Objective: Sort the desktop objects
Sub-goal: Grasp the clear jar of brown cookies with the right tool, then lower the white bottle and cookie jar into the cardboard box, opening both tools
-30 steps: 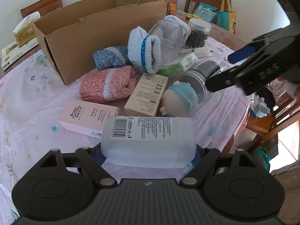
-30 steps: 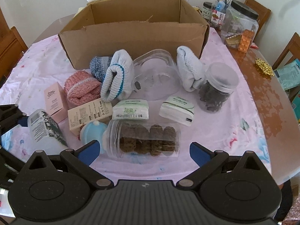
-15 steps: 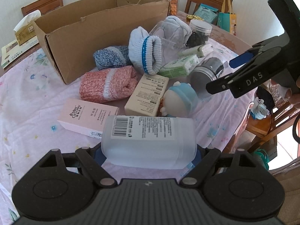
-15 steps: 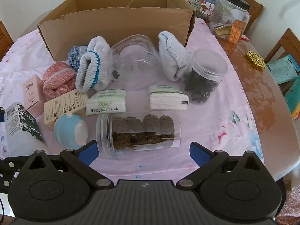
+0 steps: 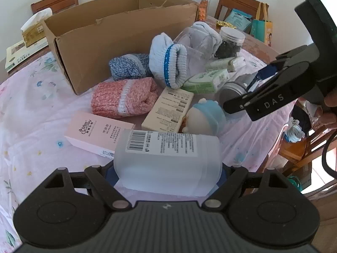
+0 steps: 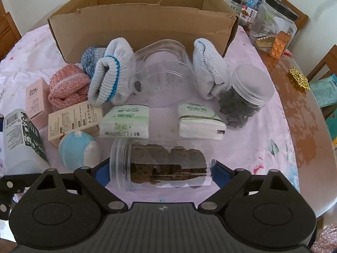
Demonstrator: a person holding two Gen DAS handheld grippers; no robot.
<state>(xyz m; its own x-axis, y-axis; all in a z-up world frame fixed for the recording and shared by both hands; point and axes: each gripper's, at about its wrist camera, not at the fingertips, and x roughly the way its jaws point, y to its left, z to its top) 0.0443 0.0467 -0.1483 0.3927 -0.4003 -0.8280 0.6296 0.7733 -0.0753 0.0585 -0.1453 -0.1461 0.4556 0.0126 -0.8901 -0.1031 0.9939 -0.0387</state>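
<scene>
My left gripper [image 5: 167, 169] has its fingers closed on a frosted bottle [image 5: 167, 160] lying crosswise between the blue pads, label and barcode up, at the near edge of the surface [image 5: 31, 109]. My right gripper [image 6: 161, 174] has its fingers set on either side of a clear cookie jar [image 6: 162, 166] lying on its side, lid to the left; both pads look to be against its ends, though I cannot tell how firmly they grip.

Just beyond the jar I see two tissue packs [image 6: 125, 121], and further off an empty clear container [image 6: 162, 71] flanked by rolled pale socks [image 6: 111, 78]. A blue-and-white toy [image 6: 78, 149] sits left of the jar, beside a beige box [image 6: 73, 120] and a pink box [image 6: 35, 99]. An open cardboard box [image 6: 143, 27] stands at the far side. A jar of dark pieces [image 6: 244, 97] lies to the right.
</scene>
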